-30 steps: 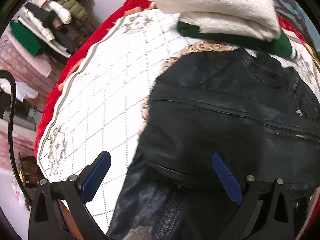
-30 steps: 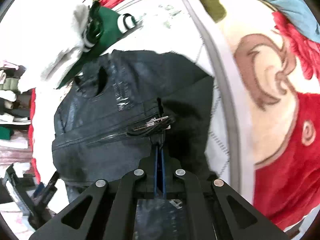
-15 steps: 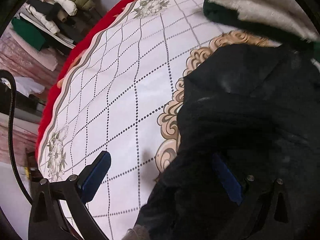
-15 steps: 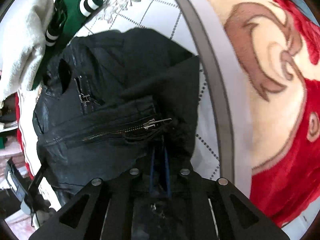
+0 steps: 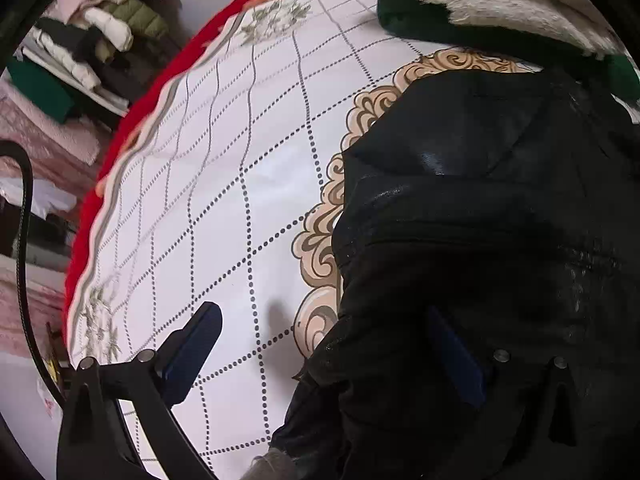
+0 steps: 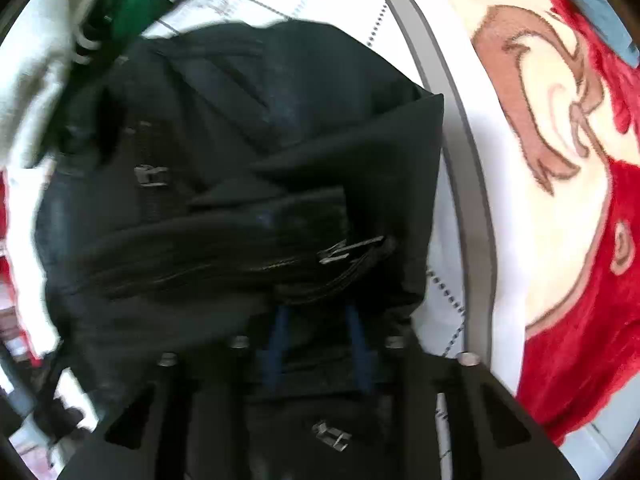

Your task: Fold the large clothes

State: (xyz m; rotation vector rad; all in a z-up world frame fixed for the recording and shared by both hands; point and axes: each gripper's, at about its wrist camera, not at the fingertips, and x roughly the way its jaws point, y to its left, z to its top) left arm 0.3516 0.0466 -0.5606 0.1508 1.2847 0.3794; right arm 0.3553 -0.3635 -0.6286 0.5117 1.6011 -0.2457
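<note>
On quilt (image 5: pixel 248 168), unlabelled black jacket (image 5: pixel 480 220)

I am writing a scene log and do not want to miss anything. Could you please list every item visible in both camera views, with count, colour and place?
jacket: one, black with metal zippers, on the bed, centre of both views.
folded garments: a cream one on a green one with white stripes, just beyond the jacket.
blanket: one, white with dotted diamond grid, tan scrolls and red border, under everything.
blue fabric: one piece, upper right edge of the right view.
clothes pile: several, mixed colours, off the bed at left.
left gripper: black, blue pads, open, straddling the jacket's edge.
right gripper: black, blue pads, slightly apart, jacket fabric between them.
</note>
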